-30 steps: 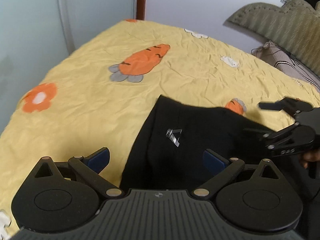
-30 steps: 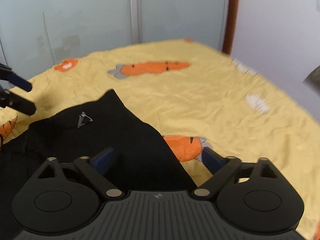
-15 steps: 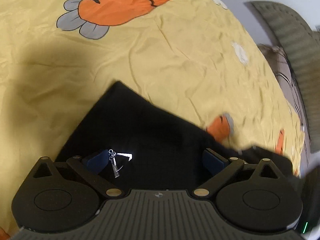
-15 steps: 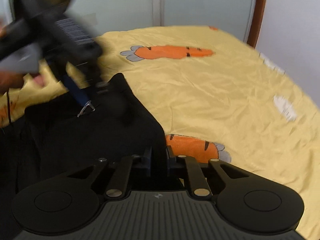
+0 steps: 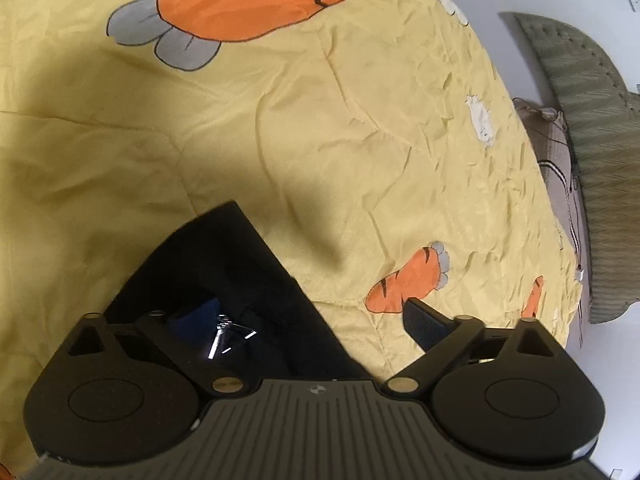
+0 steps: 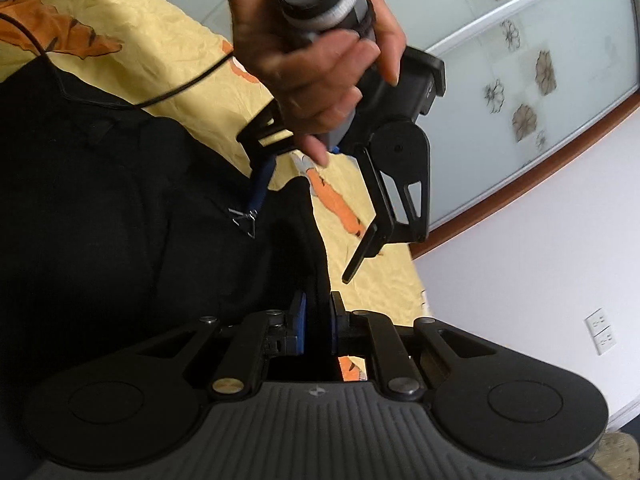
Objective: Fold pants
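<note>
Black pants (image 5: 224, 260) lie on a yellow carrot-print bedsheet (image 5: 360, 140), one corner pointing up the bed. A small metal clip (image 5: 228, 332) glints on the cloth. My left gripper (image 5: 308, 316) points steeply down over that corner and its jaws are closing. Its left pad (image 5: 196, 314) sits over the pants by the clip, and its right pad (image 5: 420, 320) over bare sheet; neither presses on the cloth. In the right wrist view my right gripper (image 6: 318, 320) is shut on the pants' (image 6: 120, 200) raised edge. A hand (image 6: 312, 60) holds the left gripper (image 6: 300, 244) just beyond.
An olive padded headboard (image 5: 592, 120) and a beige pillow (image 5: 556, 152) stand at the bed's right end. A black cable (image 6: 188, 80) trails over the pants and sheet. Frosted sliding doors (image 6: 520, 60) and a white wall with a socket (image 6: 600, 332) lie beyond the bed.
My right gripper has shut on the pants' edge and rolled over sideways. My left gripper swung down over the pants' corner, and the right side of the pants has slid out from under it.
</note>
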Tool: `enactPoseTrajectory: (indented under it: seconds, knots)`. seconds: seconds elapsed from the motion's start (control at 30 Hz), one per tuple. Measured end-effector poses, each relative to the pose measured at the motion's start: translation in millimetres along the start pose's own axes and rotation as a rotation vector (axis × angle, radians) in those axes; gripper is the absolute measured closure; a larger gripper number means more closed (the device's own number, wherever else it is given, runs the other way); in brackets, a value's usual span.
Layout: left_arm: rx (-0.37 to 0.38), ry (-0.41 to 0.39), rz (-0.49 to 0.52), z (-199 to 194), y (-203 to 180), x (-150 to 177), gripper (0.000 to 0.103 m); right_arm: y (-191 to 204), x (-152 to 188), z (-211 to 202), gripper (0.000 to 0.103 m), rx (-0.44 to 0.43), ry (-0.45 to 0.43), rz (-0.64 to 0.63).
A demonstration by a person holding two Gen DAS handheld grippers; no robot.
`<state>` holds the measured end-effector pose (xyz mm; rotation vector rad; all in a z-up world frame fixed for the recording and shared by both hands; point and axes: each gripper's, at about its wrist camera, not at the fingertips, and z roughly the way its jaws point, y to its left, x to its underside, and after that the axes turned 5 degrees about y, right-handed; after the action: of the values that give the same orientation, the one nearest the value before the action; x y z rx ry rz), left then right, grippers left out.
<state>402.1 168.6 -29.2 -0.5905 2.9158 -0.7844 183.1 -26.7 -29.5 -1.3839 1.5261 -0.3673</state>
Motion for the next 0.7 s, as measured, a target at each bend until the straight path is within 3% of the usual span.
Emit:
enactPoseTrajectory:
  seconds: [0.03, 0.07, 0.1, 0.17, 0.2, 0.27, 0.5, 0.7]
  knots:
    - [0.0, -0.009, -0.008, -2.8, 2.4, 1.9, 0.025, 1.1, 0.7, -3.0, 0.092, 0.007, -0.002, 0.009]
    - [0.002, -0.015, -0.018, -5.9, 5.1, 4.0, 0.044, 2.4, 1.2, -5.0, 0.092, 0.017, -0.005, 0.008]
    - [0.004, -0.018, -0.022, -9.0, 8.3, 6.1, 0.054, 4.2, 1.5, -7.3, 0.092, 0.031, -0.005, 0.003]
    - [0.035, -0.002, -0.02, -12.3, 16.1, 10.1, 0.097, 5.6, 1.4, -10.1, 0.092, 0.04, -0.003, 0.007]
    - [0.078, 0.012, -0.033, -14.0, 21.5, 14.0, 0.097, 5.3, 1.3, -11.6, 0.092, 0.039, -0.004, 0.018]
    - [0.073, -0.049, -0.013, -26.0, 23.4, 26.8, 0.097, 5.9, 2.0, -13.1, 0.092, 0.046, -0.006, 0.029]
    - [-0.035, -0.406, 0.235, -78.0, -3.5, 98.2, 0.096, 14.6, -4.6, -1.9, 0.089, 0.071, 0.086, 0.031]
    - [-0.11, -0.534, 0.354, -87.1, -14.8, 133.6, 0.096, -10.2, 32.6, -2.0, 0.089, 0.015, 0.228, 0.169]
